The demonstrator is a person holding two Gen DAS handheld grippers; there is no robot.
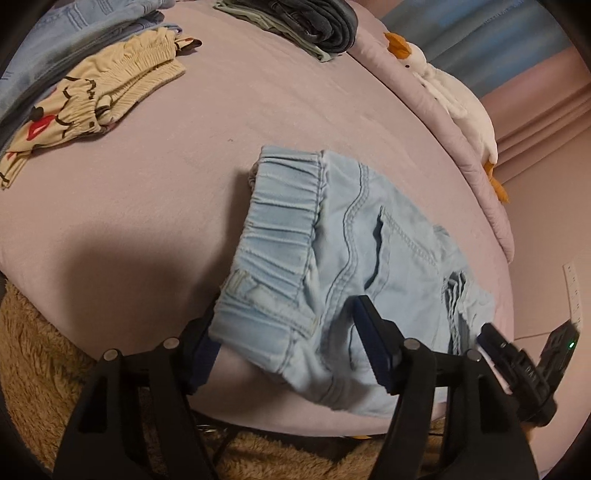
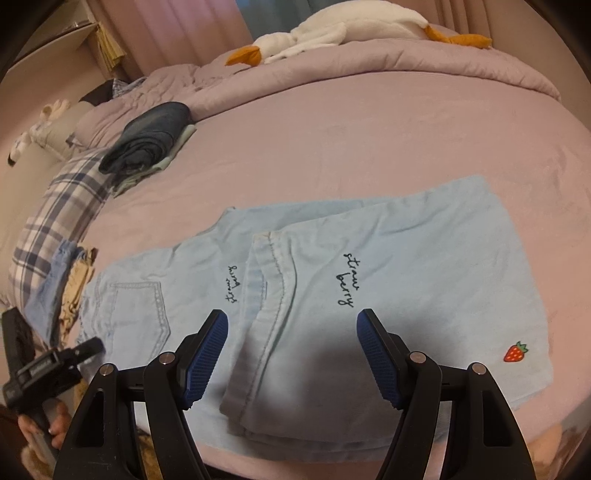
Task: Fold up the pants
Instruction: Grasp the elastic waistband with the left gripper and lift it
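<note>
**Mira:** Both tongs are standing spread apart, gripping nothing. Left tongs point(image 1: 291, 332) are straddling the waistband end of the pants point(image 2: 332, 295), with the cloth lying between the pads but not pinched. Right tongs point(image 2: 291, 354) are hovering wide over the leg end.

**Jon:** And the pants themselves?

**Mira:** They are lying flat near the front edge of the bed point(image 2: 369, 129), light blue denim, with one leg already folded over the other so the hems are overlapping. The elastic waistband point(image 1: 280, 221) is pointing toward the middle of the bed, and the strawberry patch point(image 2: 515, 351) is sitting on the outer leg.

**Jon:** What is worrying you from here?

**Mira:** I am thinking the layers could slip. If the left tongs are closing on only the top layer, the lower layer will be dragging behind and the fold will be coming out crooked. The pants are also lying close to the bed edge, so a pull toward the person could be sliding them off onto the fuzzy brown rug point(image 1: 33, 362).

**Jon:** Any baskets or bins?

**Mira:** None that I am seeing. Other clothes are just resting on the bed: a dark folded stack point(image 2: 147, 144) farther back, a cream patterned garment point(image 1: 92, 99) to the left, and a plush goose point(image 2: 332, 33) along the quilt.
</note>
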